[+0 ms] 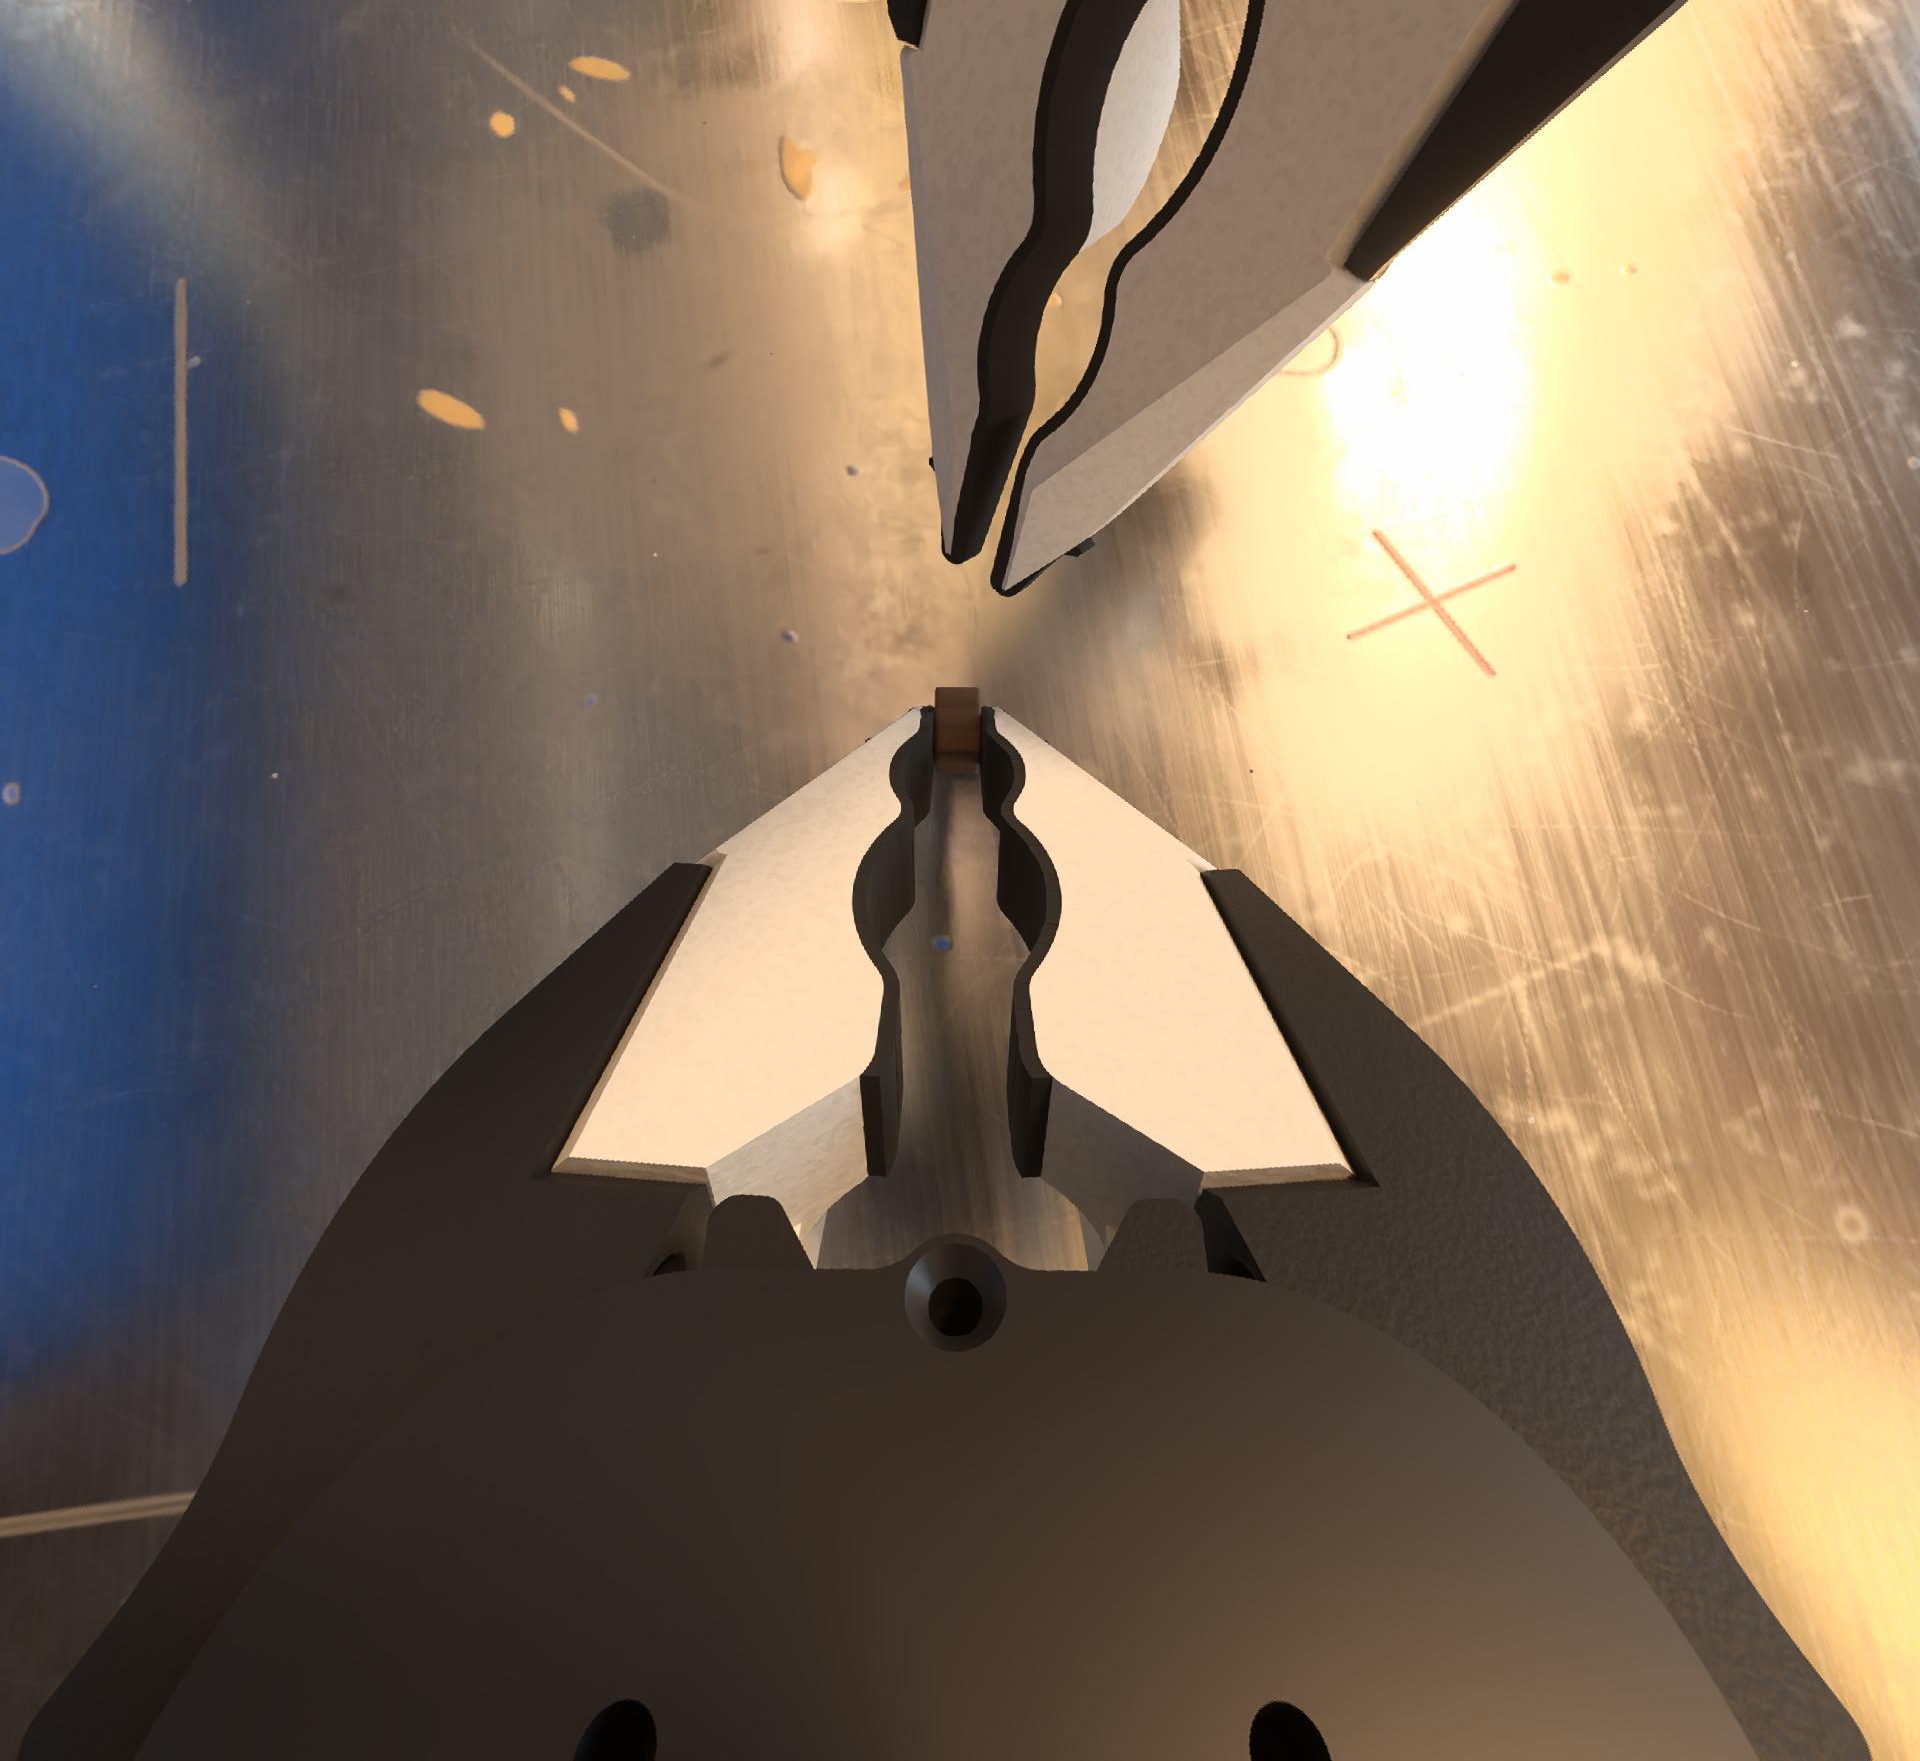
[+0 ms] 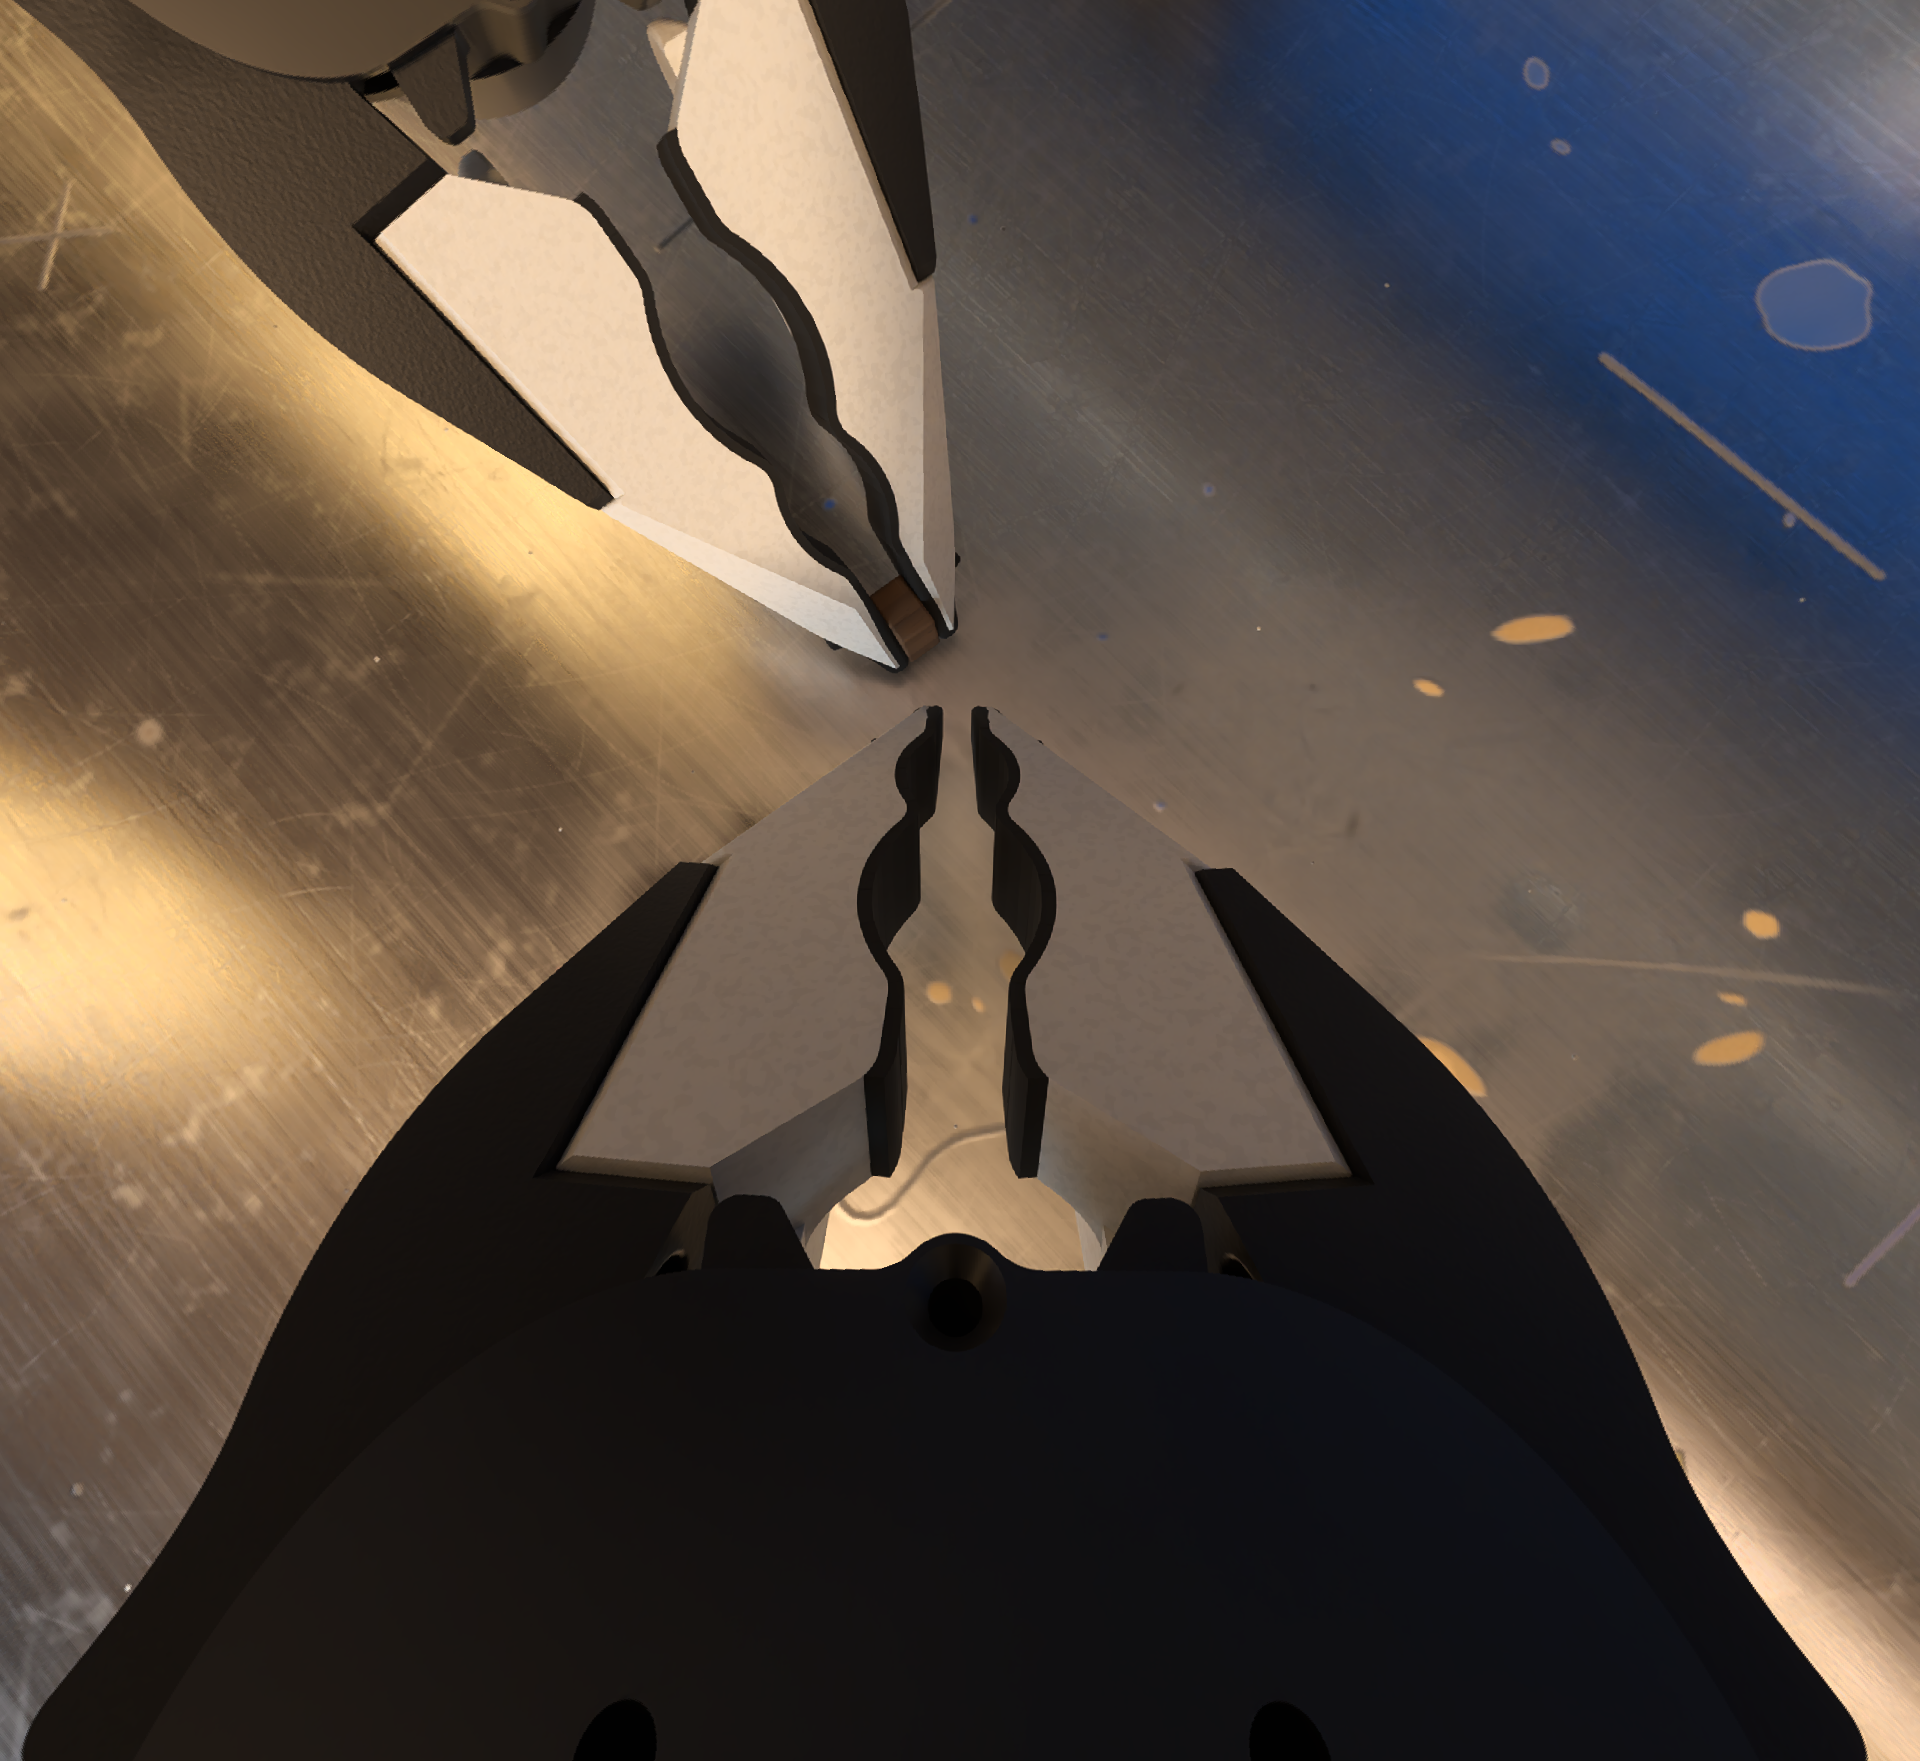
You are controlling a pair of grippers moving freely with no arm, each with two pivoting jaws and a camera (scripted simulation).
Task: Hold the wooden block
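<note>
In the left wrist view, the left claw pinches the small wooden block between its fingertips, above the scratched metal surface. Just beyond, the right claw points back at it, tips near but apart from the block, its fingers drawn close with a narrow gap and nothing between them.

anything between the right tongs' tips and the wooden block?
Nothing. In the right wrist view only bare scratched metal table shows between the right tongs and the wooden block, which the left tongs grip.
</note>
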